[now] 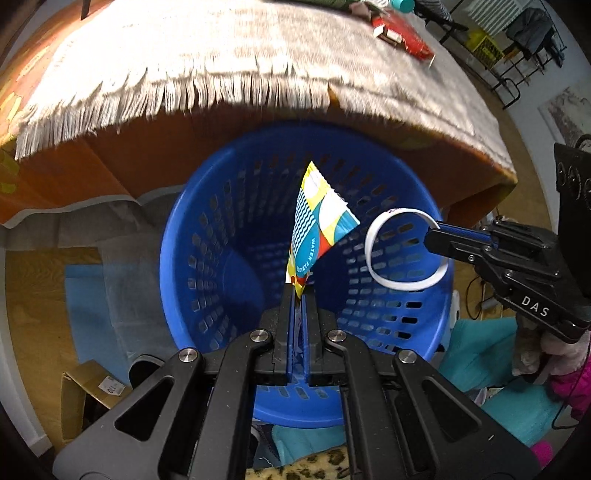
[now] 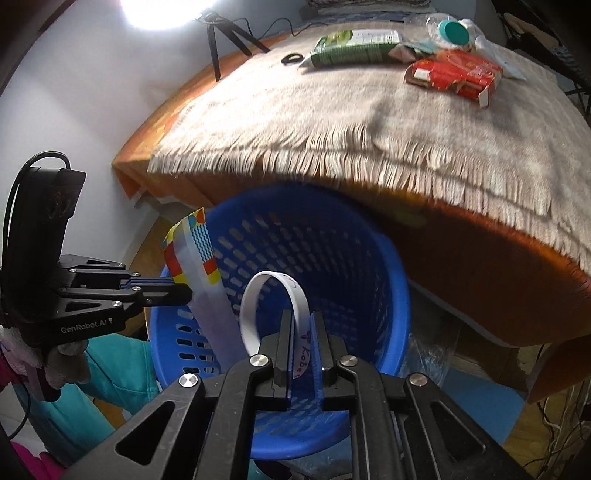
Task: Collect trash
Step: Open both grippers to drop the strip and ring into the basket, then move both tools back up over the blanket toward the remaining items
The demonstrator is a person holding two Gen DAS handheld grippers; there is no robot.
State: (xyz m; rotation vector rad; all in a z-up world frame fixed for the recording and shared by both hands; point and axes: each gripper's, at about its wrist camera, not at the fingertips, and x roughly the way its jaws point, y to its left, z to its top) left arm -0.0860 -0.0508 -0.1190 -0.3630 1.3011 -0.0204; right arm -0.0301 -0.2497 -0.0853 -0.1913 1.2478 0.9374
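A blue basket (image 1: 236, 258) with many small holes in its wall is seen below both grippers, and its open mouth faces up at them. It stands just in front of a table (image 2: 480, 266) that is covered by a grey cloth (image 2: 295, 122) with a fringe.

The left gripper (image 1: 298, 291) is held over the basket. Its jaws are pressed together on the bottom corner of a colorful wrapper (image 1: 317, 218). The wrapper is yellow, blue, red and white, and it sticks up from the jaws toward 12 o'clock in the left wrist view. In the right wrist view the same wrapper (image 2: 195, 258) is seen at 9 o'clock, over the basket's rim.

The right gripper (image 2: 300, 317) is also held over the basket (image 2: 332, 258). A white band (image 2: 258, 295) is pinched between its jaws, and the loop of the band curves up and over toward 11 o'clock. In the left wrist view the right gripper (image 1: 430, 236) comes in from 3 o'clock, and the white band (image 1: 373, 236) hangs as a ring above the inside of the basket, just beside the wrapper.

More trash is left on the cloth. A red box (image 2: 454, 74), a green carton (image 2: 354, 48) and a clear bottle with a teal cap (image 2: 452, 31) are seen near 1 o'clock in the right wrist view, well apart from the basket.
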